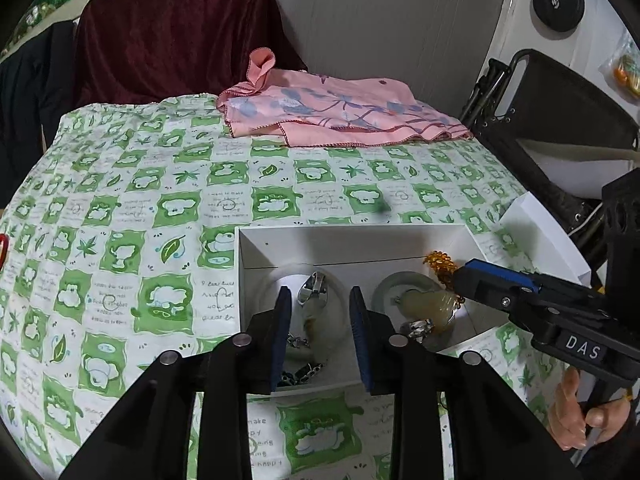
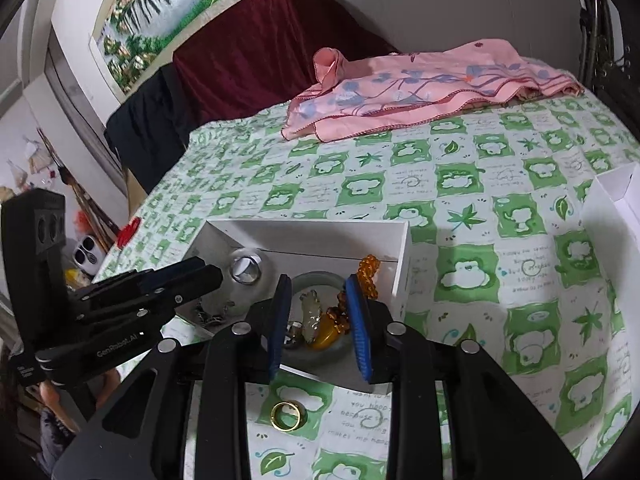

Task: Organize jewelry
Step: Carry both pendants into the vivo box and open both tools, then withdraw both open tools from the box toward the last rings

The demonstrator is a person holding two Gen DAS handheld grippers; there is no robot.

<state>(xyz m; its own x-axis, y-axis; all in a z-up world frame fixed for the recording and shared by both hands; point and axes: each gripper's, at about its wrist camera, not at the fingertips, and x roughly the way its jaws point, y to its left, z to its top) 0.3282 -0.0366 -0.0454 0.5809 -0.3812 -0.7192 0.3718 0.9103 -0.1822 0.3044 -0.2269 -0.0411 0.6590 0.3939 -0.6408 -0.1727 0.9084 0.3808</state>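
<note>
A white open box (image 1: 352, 236) (image 2: 304, 232) sits on the green-checked cloth. It holds a pale jade bangle (image 1: 394, 288) (image 2: 320, 278), a pale stone pendant (image 1: 430, 304) (image 2: 312, 310), amber beads (image 1: 440, 262) (image 2: 370, 270), a silver clip (image 1: 314, 288) (image 2: 246, 268), a chain (image 1: 304, 372) and a silver ring (image 1: 418, 328). A gold ring (image 2: 287, 415) lies on the cloth in front of the box. My left gripper (image 1: 320, 336) is open over the box's left half. My right gripper (image 2: 320, 320) is open over its right half, around nothing.
A pink flowered cloth (image 1: 340, 112) (image 2: 420, 88) lies at the far side of the table. The white box lid (image 1: 540, 232) (image 2: 612, 208) stands to the right. A folded black chair (image 1: 560, 120) is at the right, a phone (image 2: 89, 258) at the left edge.
</note>
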